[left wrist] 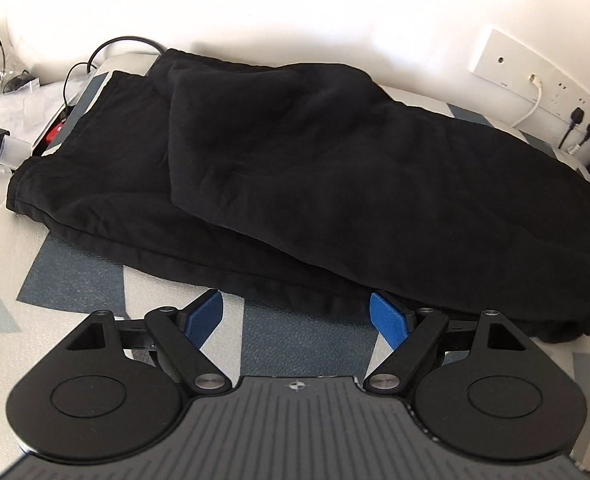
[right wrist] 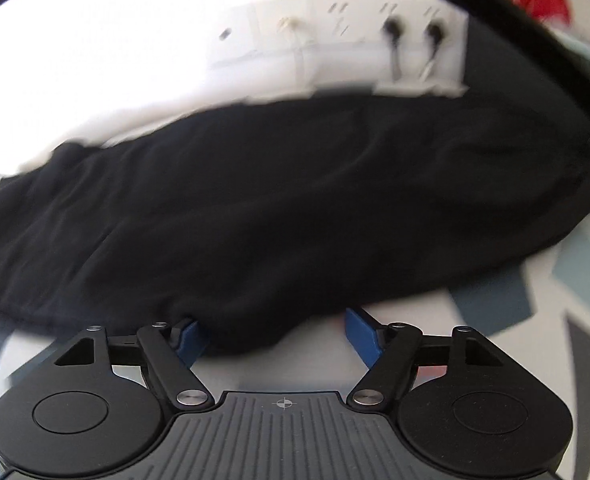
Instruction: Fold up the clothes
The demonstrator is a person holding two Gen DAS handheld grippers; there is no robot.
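1 black garment [left wrist: 295, 168], 2 grippers, fingers apart.

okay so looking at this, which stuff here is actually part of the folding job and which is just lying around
Part of the job:
black garment
left gripper, open
right gripper, open

Lying about:
wall sockets with plugs
white cable
black cables
red item
crumpled white paper

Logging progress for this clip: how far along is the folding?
One fold looks done: the black garment lies doubled over itself on the patterned mat. In hand, nothing: left gripper and right gripper sit open at its near edge. Further folds look left.
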